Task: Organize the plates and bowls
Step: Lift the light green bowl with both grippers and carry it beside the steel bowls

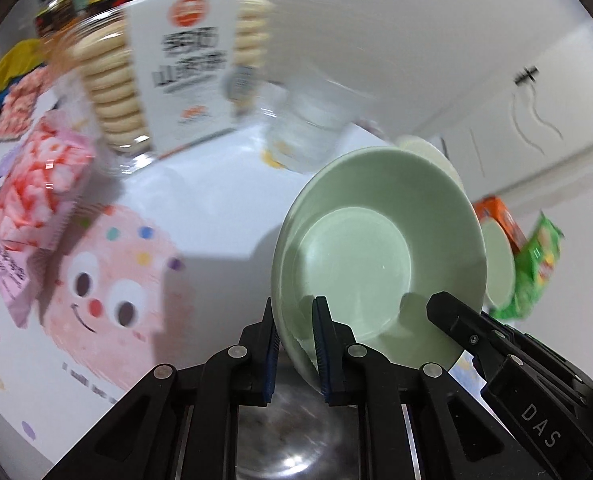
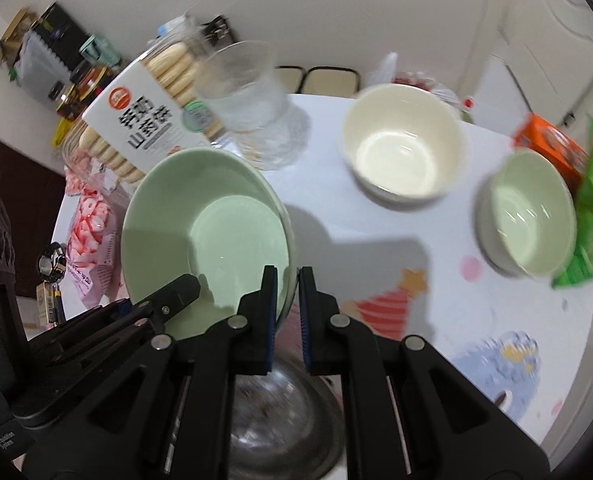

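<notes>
A pale green deep plate [image 1: 360, 248] hangs tilted above the table, gripped at opposite sides of its rim. My left gripper [image 1: 298, 344] is shut on the near rim, one pad inside and one outside. In that view my right gripper [image 1: 456, 320] clamps the plate's right edge. In the right wrist view the same green plate [image 2: 212, 228] sits to the left, with my right gripper [image 2: 287, 304] shut on its right rim and my left gripper [image 2: 176, 292] on its lower left edge. A cream bowl [image 2: 402, 144] and a small green bowl [image 2: 530, 212] stand on the table beyond.
A steel bowl [image 2: 284, 412] lies right below the grippers. At the back stand a glass cup [image 2: 248, 92] and a biscuit box [image 2: 144, 120]. A pink sweet bag [image 1: 36, 192] lies left; a green snack bag [image 2: 592, 208] and an orange box [image 2: 548, 144] sit right.
</notes>
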Demonstrator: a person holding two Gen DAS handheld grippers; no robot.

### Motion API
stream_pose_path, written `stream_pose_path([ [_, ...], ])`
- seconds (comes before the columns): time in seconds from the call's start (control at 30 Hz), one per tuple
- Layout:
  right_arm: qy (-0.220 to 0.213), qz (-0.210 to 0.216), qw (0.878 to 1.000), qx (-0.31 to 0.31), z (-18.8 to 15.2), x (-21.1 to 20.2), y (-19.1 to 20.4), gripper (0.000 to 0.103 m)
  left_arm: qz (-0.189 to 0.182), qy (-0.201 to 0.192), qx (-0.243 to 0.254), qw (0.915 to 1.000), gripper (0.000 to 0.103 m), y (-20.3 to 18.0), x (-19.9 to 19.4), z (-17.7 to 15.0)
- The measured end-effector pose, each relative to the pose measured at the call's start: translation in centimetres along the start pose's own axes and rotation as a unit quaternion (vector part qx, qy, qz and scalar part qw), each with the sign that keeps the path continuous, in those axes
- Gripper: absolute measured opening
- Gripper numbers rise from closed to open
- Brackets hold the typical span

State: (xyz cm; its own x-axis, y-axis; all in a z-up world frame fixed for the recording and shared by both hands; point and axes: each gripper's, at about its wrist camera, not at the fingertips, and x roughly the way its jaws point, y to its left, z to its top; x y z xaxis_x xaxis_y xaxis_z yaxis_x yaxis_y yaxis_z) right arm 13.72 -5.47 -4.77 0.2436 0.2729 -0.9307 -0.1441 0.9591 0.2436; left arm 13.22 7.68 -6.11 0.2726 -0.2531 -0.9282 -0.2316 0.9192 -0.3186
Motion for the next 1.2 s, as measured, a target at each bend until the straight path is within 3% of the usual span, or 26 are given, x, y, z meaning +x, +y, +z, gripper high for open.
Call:
stream_pose_path([
  [0.23, -0.018, -0.032, 0.997, 0.068, -4.4, -4.4, -6.3, 0.012, -0.024, 0.026, 0.082, 0.996, 0.015, -7.7, 0.6, -4.0],
  [0.5, -0.012, -0.063, 0.989, 0.134, -11.5, -6.6, -12.6, 0.012, -0.025, 0.077, 0.153, 0.9849, 0.015, -13.2, 3.2, -10.6],
  [0.8, 0.027, -0.07, 0.984, 0.163, -16.5, -4.6, -15.5, 0.012, 0.002, 0.132, 0.178, 0.9751, 0.015, -14.0, 6.9, -16.0],
  [1.2, 0.042, -0.065, 0.982, 0.171, -18.7, -3.4, -16.5, 0.012, 0.018, 0.124, 0.197, 0.9723, 0.016, -14.3, 7.9, -17.3],
])
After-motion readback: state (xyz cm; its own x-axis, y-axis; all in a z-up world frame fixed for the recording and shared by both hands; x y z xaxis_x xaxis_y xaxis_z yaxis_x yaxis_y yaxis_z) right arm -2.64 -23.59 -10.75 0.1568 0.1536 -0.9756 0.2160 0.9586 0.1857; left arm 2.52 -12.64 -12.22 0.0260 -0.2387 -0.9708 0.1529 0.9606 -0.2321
